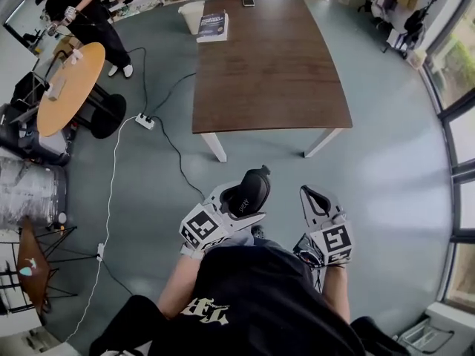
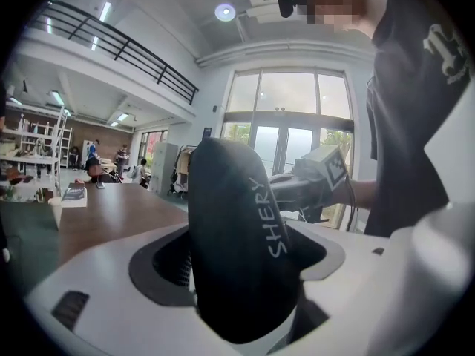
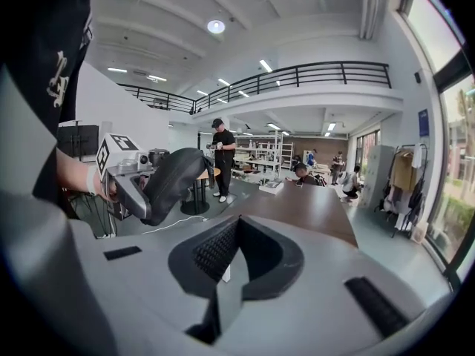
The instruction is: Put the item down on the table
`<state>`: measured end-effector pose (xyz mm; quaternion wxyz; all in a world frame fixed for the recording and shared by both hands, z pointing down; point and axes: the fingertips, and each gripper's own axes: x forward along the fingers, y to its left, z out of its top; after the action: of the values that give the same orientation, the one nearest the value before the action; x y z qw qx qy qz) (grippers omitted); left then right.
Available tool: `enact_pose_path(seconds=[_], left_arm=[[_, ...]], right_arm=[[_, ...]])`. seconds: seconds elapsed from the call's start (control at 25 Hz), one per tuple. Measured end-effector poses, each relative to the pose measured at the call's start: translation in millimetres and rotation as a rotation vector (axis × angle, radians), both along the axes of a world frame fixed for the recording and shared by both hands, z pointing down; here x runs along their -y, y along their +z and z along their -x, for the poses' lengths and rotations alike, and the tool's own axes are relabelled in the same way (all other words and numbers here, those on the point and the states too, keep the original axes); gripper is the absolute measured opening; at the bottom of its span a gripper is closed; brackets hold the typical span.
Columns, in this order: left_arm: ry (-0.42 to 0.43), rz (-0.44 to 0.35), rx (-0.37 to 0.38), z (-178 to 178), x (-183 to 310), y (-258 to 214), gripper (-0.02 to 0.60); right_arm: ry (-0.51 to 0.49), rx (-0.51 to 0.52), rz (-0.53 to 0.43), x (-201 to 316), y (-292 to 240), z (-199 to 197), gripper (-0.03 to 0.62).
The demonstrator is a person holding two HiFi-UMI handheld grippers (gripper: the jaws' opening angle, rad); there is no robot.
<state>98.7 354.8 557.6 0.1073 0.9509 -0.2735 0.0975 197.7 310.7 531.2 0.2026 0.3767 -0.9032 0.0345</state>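
A black oval case [image 1: 251, 190] printed "SHERY" stands up between the jaws of my left gripper [image 1: 239, 199], which is shut on it. In the left gripper view the case [image 2: 239, 243] fills the middle and hides the jaw tips. My right gripper [image 1: 320, 208] hangs beside it to the right, jaws together with nothing in them; in its own view the pads [image 3: 215, 252] meet in a narrow V. Both grippers are held over the grey floor, short of the near edge of the brown wooden table [image 1: 271, 65].
On the table's far end lie a dark book [image 1: 212, 25] and a phone [image 1: 248, 1], with a seated person behind it. A white bin [image 1: 191, 15] stands by the far left corner. A round orange table [image 1: 69, 87], a standing person [image 1: 84, 13] and a power strip [image 1: 145, 122] with cables are at the left.
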Motion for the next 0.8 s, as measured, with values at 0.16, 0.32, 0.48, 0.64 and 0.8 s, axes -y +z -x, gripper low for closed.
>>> enact_pose_path(seconds=[0.16, 0.32, 0.48, 0.64, 0.8], left_arm=[[0.013, 0.029, 0.034, -0.5, 8.4, 5.9, 0.374], [0.021, 0.048, 0.075, 1.0, 17.8, 16.5, 0.374], [0.014, 0.068, 0.073, 2.0, 25.8, 19.8, 0.374], [0.011, 0.08, 0.058, 2.2, 31.2, 21.6, 0.374], [0.007, 0.08, 0.034, 5.6, 36.0, 20.3, 0.374]], right_arm=[[-0.053, -0.011, -0.016, 8.6, 0.3, 12.7, -0.012], [-0.077, -0.024, -0.019, 16.4, 0.9, 20.3, -0.012], [-0.088, -0.036, -0.012, 23.6, 3.3, 24.5, -0.012], [-0.086, -0.034, 0.01, 29.0, 8.8, 25.2, -0.012], [-0.091, -0.043, 0.019, 34.3, 13.5, 28.4, -0.012]])
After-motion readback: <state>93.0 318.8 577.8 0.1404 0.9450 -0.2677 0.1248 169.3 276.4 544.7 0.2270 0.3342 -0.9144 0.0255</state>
